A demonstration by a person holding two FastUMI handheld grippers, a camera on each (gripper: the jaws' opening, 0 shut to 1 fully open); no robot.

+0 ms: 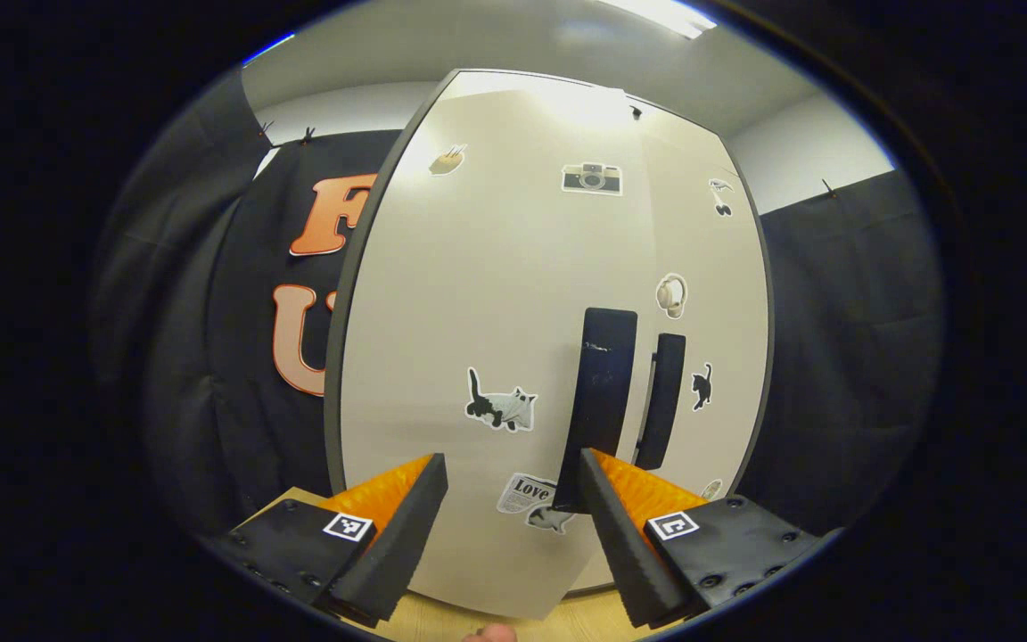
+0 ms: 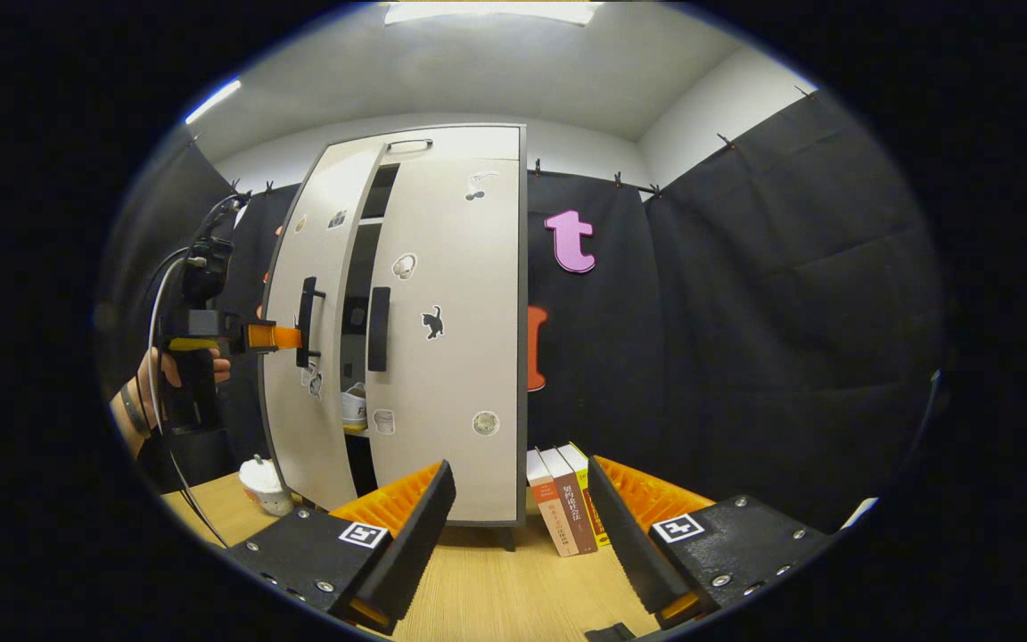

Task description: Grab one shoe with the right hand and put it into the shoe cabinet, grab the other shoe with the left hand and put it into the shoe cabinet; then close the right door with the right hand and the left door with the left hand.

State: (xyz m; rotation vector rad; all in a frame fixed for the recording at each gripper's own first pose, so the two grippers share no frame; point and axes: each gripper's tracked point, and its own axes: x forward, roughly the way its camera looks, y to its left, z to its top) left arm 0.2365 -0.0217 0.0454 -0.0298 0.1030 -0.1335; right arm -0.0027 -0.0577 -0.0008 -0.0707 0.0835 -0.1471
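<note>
Left gripper view: the left gripper (image 1: 513,481) gapes wide, empty, close before the shoe cabinet's (image 1: 442,294) left door (image 1: 478,357). Right gripper view: the right gripper (image 2: 521,489) gapes wide, empty, back from the shoe cabinet; a shoe (image 2: 355,403) sits inside, behind the ajar left door.

A light wooden table (image 2: 496,588) with a visible grain carries the booth's furniture. A pale shoe cabinet (image 2: 451,357) stands upright on it on short dark feet, toward the back, in front of the black cloth wall. Just beside the cabinet's right side, three books (image 2: 567,508) stand on the tabletop on their lower edges, spines outward and leaning a little, pressed against one another. Near the cabinet's left front corner a small white cup (image 2: 262,486) sits on the wood, close to the table's edge. In the left gripper view the same table (image 1: 496,622) appears as a narrow strip below the cabinet (image 1: 496,294).
</note>
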